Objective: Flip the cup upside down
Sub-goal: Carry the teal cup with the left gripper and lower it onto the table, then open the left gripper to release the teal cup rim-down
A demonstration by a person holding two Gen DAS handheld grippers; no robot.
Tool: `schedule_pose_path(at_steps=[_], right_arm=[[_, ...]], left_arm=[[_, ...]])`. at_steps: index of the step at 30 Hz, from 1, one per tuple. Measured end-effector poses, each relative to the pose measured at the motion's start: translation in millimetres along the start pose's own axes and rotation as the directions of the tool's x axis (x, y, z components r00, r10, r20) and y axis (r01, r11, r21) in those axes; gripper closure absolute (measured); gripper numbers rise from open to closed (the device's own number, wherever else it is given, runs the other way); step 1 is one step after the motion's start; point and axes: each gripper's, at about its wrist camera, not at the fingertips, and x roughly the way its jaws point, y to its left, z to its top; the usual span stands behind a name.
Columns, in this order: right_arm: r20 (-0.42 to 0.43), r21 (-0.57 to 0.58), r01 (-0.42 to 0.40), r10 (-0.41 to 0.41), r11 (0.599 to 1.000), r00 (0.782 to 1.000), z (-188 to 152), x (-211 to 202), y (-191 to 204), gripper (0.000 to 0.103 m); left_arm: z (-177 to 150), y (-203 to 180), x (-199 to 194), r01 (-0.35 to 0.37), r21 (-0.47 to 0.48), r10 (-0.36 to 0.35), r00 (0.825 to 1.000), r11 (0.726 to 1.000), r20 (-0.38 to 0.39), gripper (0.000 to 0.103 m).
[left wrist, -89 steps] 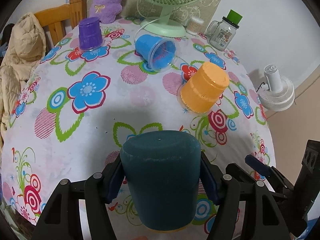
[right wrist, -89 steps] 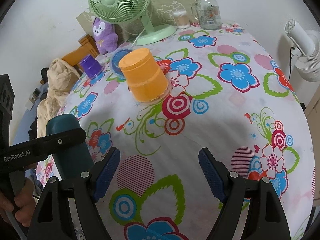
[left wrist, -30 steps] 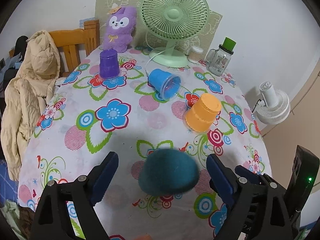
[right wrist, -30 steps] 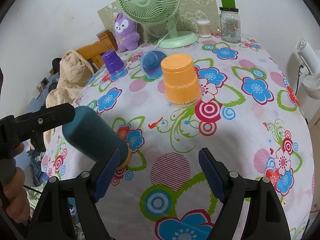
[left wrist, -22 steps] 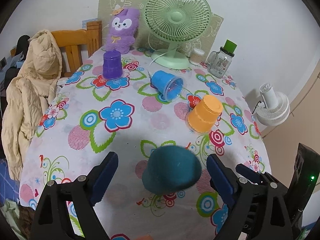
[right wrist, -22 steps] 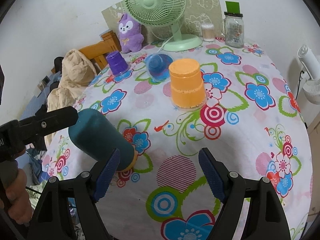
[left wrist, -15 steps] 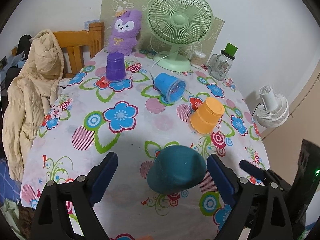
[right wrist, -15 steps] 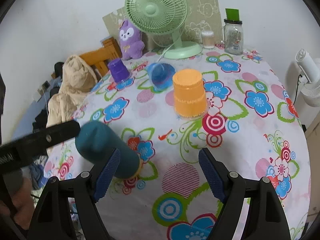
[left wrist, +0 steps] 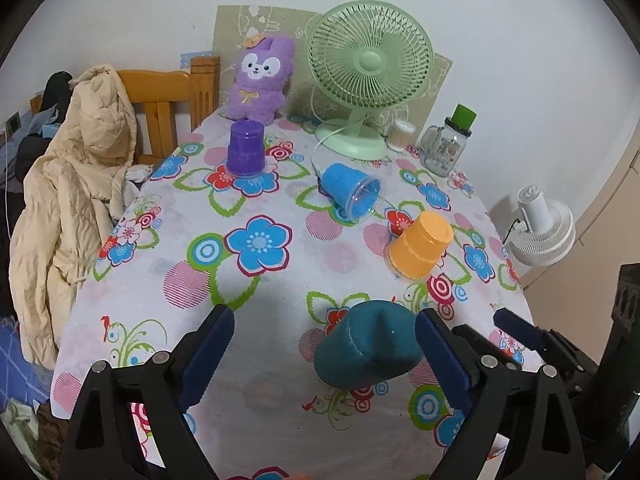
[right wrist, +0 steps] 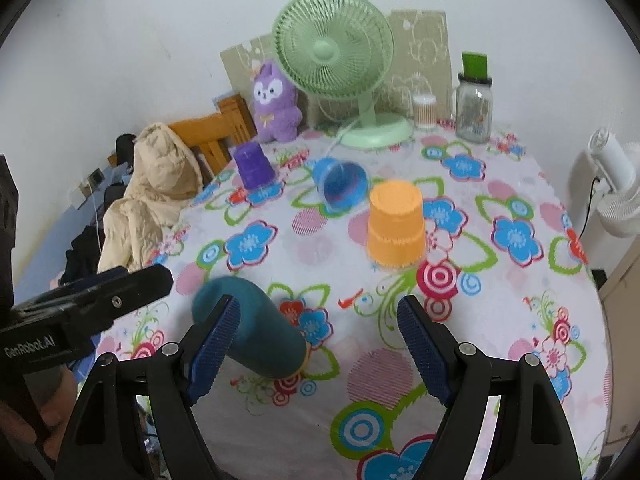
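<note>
Both tongs are black plastic, each arm ending in a blue ribbed pad. The left tongs [left wrist: 320, 354] carry silver screw heads along the arms. The right tongs [right wrist: 316, 346] match them. At nine o'clock in the right view, white "GenRobot.AI" lettering marks the left tongs' side, a hand [right wrist: 48, 408] just below it.

green fan [left wrist: 370, 80], purple plush [left wrist: 260, 78], glass jar [left wrist: 448, 148] at the back; beige coat [left wrist: 72, 184] drapes the chair [left wrist: 168, 100].
</note>
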Motion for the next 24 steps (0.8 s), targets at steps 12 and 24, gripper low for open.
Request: schedule_pose_path(at_steps=[12,24], right_arm=[[0.044,-0.058,-0.011,0.014,0.998,0.999,3.9,-11.5,32.2,0.02],[0.083,-0.089,-0.001,0.009,0.996,0.997,5.9,-22.1,48.1,0.016]], left_arm=[[-2.5,19.7,-32.0,-0.021,-0.016,0.023,0.994,1.0,0.111,0.007],[-4.8,36.6,-53.4,-0.026,-0.04,0.033,0.981,0.999,0.189,0.005]])
